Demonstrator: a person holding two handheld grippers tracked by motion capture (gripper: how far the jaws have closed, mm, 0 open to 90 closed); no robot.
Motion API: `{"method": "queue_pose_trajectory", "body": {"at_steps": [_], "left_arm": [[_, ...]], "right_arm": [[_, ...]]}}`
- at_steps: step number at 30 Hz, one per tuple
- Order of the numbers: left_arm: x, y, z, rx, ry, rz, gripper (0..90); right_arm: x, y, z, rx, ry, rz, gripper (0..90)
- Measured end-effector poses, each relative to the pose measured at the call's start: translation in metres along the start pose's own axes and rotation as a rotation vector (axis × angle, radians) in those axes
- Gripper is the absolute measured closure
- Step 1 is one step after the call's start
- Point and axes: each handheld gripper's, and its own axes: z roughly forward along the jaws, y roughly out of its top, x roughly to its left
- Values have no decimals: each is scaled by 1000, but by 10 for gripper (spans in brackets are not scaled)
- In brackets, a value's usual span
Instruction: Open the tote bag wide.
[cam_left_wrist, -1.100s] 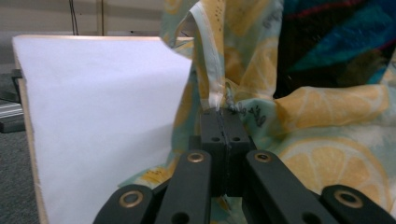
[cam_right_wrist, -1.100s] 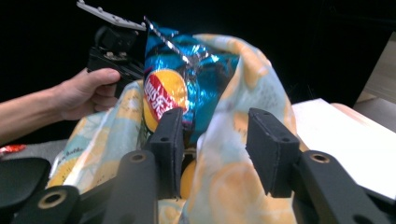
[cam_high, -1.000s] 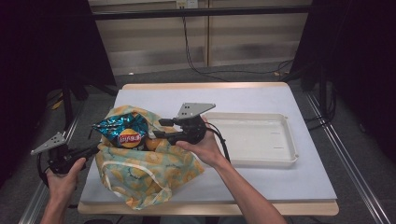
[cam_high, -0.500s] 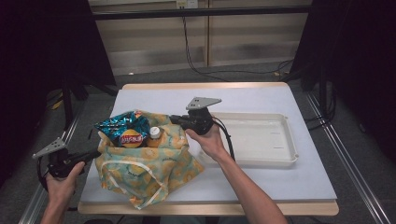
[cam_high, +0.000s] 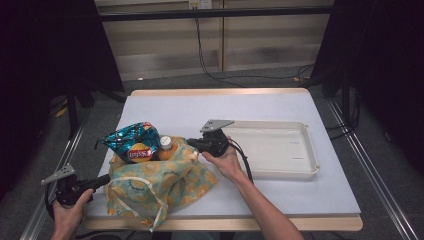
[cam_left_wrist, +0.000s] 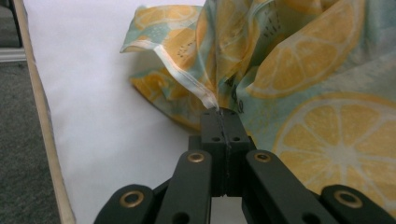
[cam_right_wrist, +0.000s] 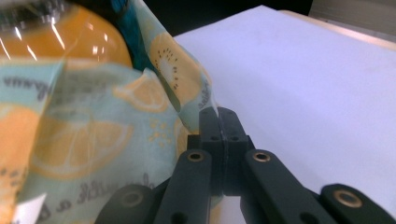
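A cloth bag printed with lemon slices lies slumped on the white table. A blue chip packet and an orange-juice bottle stick out of its mouth. My left gripper is shut on the bag's left hem; in the left gripper view the jaws pinch the white-edged fabric. My right gripper is shut on the bag's right rim beside the bottle. In the right gripper view its jaws nip the cloth, with the bottle behind.
A shallow white tray sits on the table just right of my right hand. The table's left edge runs close by my left hand. Dark stands and cables surround the table on the floor.
Both hands have come down and the bag has sunk from a raised, bunched shape to lie flatter on the table. The chip packet and bottle now poke out of its mouth.
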Motion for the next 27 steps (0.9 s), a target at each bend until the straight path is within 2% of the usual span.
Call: {"method": "queue_pose_trajectory", "body": {"at_steps": [1, 3, 7, 9, 11, 12, 15, 17, 18, 19, 21, 22, 23, 25, 26, 27], "left_arm": [[2, -2, 0, 10, -17, -4, 900], [2, -3, 1, 15, -10, -3, 900], [0, -2, 3, 17, -23, 0, 900], [-4, 5, 0, 7, -9, 31, 885], [-5, 7, -1, -1, -1, 36, 868], [-9, 14, -6, -21, 0, 54, 845], [-15, 22, -13, -52, 3, 71, 804], [-20, 30, -19, -73, 8, 86, 752], [-22, 34, -22, -86, -1, 91, 737], [-25, 38, -24, -101, 14, 99, 736], [-28, 41, -27, -113, 13, 108, 715], [-32, 45, -29, -121, 5, 114, 715], [-39, 52, -31, -130, -3, 145, 707], [-43, 55, -30, -135, -8, 152, 694], [-52, 60, -30, -138, -23, 177, 692], [-56, 62, -29, -137, -33, 194, 690]], "right_arm": [[1, 0, 0, 1, -6, -6, 900], [1, 0, 0, 0, -7, -9, 900], [2, 0, 1, 14, -10, -20, 900], [2, 1, -1, 3, -13, -13, 811], [2, 3, -4, -10, -6, -12, 773], [3, 5, -7, -19, -2, -9, 743], [3, 10, -16, -42, -5, -20, 690], [4, 14, -25, -66, -4, -10, 651], [4, 16, -29, -77, -2, -10, 648], [5, 18, -33, -86, 5, -11, 642], [8, 20, -37, -93, 10, -16, 633], [10, 22, -40, -99, 18, -25, 633], [17, 25, -45, -108, 44, -38, 633], [26, 28, -48, -115, 65, -55, 633], [29, 30, -49, -117, 76, -62, 634], [35, 31, -51, -120, 92, -75, 634]]}}
